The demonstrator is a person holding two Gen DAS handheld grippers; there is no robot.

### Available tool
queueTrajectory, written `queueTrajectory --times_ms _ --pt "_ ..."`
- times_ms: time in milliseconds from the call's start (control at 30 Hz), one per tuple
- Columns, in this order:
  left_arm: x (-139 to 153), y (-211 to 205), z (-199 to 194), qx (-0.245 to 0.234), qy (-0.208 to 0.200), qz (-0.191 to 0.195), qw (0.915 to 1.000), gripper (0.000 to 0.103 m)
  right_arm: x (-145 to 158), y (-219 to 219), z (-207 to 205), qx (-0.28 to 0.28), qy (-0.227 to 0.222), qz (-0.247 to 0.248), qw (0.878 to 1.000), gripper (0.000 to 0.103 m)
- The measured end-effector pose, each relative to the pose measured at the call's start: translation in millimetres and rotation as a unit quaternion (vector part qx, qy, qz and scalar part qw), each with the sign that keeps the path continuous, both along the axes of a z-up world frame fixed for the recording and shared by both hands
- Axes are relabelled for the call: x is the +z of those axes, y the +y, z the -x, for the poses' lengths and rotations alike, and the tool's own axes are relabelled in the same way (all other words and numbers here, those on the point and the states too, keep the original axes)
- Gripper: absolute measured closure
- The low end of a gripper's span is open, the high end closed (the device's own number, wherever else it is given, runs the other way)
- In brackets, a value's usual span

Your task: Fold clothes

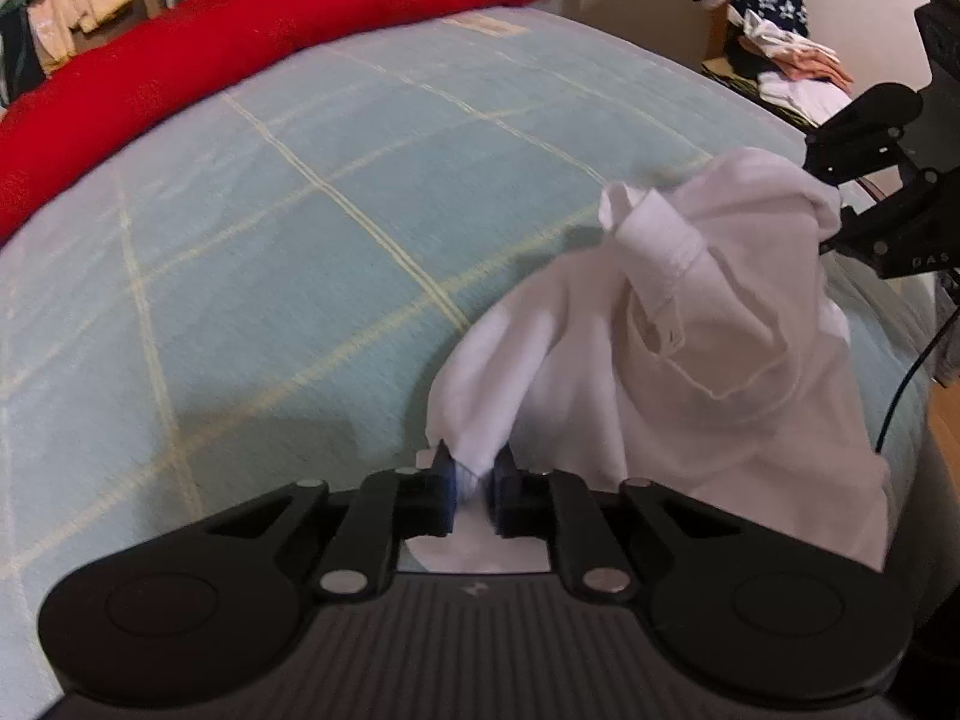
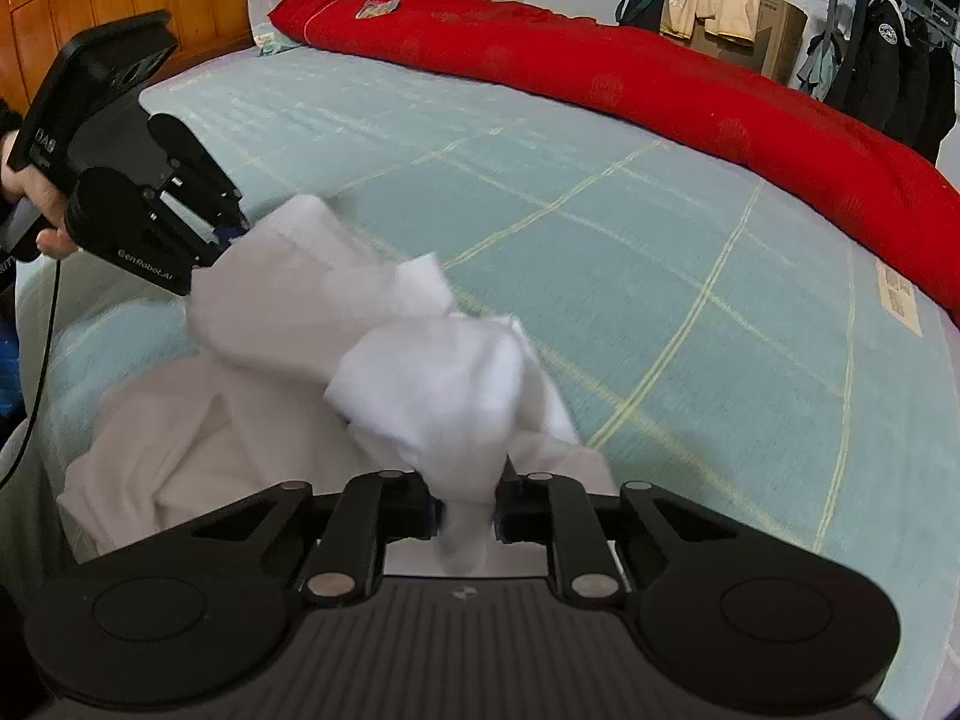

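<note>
At left of the right wrist view, a hand [image 2: 36,204] is gripping the left hand-held gripper [image 2: 231,234]; both it and the right hand-held gripper [image 2: 465,507] are pinching the white shirt [image 2: 432,384], angling down over the bed [image 2: 660,228].

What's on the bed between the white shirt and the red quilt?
Nothing: only bare green checked sheet lies between the white shirt and the red quilt, clearest in the right wrist view.
</note>
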State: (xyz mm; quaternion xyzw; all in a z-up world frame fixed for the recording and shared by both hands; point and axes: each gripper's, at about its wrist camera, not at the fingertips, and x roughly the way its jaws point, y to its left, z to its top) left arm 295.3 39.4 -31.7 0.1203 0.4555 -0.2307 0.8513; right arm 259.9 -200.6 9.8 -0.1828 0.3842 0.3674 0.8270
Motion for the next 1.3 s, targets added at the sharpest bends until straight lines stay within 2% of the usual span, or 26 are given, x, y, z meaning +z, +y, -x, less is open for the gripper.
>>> queueTrajectory --times_ms 300,567,633,700,733,767,800,900,967,1100,1133,1300 --pt "20 19 -43 0.06 -0.055 -0.018 0.9965 0.096 19 -3 -67 -0.051 -0.029 0.01 0.998 0.085" --pt "17 22 -101 0.116 -0.085 -0.065 0.9875 0.096 3 -7 -147 -0.128 -0.025 0.025 0.991 0.085" --pt "13 24 -117 0.131 -0.083 -0.068 0.9856 0.096 -3 -10 -168 -0.156 -0.037 0.029 0.987 0.085" --pt "6 26 -132 0.143 -0.076 -0.063 0.9848 0.095 -8 -17 -184 -0.183 -0.029 0.021 0.982 0.085" --pt "0 27 -135 0.147 -0.071 -0.065 0.9844 0.092 -11 -18 -192 -0.192 -0.019 0.015 0.981 0.085" --pt "-7 28 -137 0.15 -0.065 -0.072 0.9839 0.085 -16 -18 -198 -0.196 -0.009 0.012 0.981 0.085" --pt "-13 29 -139 0.153 -0.059 -0.08 0.9833 0.084 -22 -18 -201 -0.198 -0.002 0.015 0.98 0.084" --pt "-30 30 -137 0.155 -0.036 -0.088 0.9833 0.081 -37 -20 -203 -0.205 0.015 0.022 0.978 0.072" --pt "-30 33 -129 0.155 -0.042 -0.084 0.9834 0.078 -37 -26 -197 -0.21 0.019 0.013 0.977 0.069" --pt "-17 36 -110 0.158 -0.033 -0.07 0.9844 0.063 -29 -39 -181 -0.214 0.026 -0.013 0.976 0.048" --pt "-13 37 -104 0.158 -0.03 -0.067 0.9847 0.057 -24 -42 -175 -0.212 0.028 -0.021 0.977 0.046" --pt "9 36 -57 0.151 -0.023 -0.04 0.9875 0.048 0 -41 -130 -0.186 0.022 -0.042 0.981 0.023"
